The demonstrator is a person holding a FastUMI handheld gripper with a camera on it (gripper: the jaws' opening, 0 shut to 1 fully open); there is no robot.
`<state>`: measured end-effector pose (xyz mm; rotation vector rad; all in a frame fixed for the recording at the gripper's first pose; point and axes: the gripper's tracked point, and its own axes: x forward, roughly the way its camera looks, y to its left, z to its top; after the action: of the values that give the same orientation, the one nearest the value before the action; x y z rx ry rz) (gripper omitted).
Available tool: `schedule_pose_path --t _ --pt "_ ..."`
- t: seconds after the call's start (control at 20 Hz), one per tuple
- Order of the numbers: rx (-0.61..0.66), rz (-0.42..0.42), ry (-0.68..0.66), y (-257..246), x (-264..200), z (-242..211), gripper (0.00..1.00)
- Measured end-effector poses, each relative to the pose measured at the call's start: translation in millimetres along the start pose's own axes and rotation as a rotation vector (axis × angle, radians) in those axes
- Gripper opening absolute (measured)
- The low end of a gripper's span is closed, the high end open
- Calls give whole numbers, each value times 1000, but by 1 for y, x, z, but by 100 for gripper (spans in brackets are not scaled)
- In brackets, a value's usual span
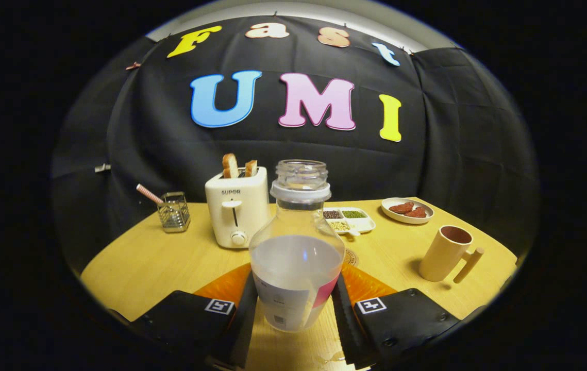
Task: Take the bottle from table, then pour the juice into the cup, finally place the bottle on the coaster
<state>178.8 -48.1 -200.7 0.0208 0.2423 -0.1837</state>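
Two fingers of the gripper [296, 304] are clamping the bottle [297, 247] low on its labelled body, one pad on each side, so it's a firm grasp. Bottle is standing upright, cap off, roughly half full of cloudy pale liquid. It's sitting over the orange coaster [223, 283], which is showing on both sides behind the fingers; can't tell whether the base is touching it or hovering. Cup [448, 253] is standing upright on the table [138, 263], well off to the right of the bottle, handle pointing right. Beyond the bottle: white toaster [236, 208] holding two toast slices, a divided tray [349, 219] of grains, a plate [407, 210] with reddish pieces. Wire basket [173, 211] is sitting left of the toaster.
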Motion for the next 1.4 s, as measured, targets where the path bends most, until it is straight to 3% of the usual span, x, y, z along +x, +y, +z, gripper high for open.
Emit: schedule_pose_path --t 0.5,0.65,1.0,1.4 --pt "379 34 63 -57 -11 59 70" --pt "481 -8 120 -84 -5 52 70" --pt "793 82 143 -109 4 62 70" --pt "1081 83 220 -139 30 49 70"
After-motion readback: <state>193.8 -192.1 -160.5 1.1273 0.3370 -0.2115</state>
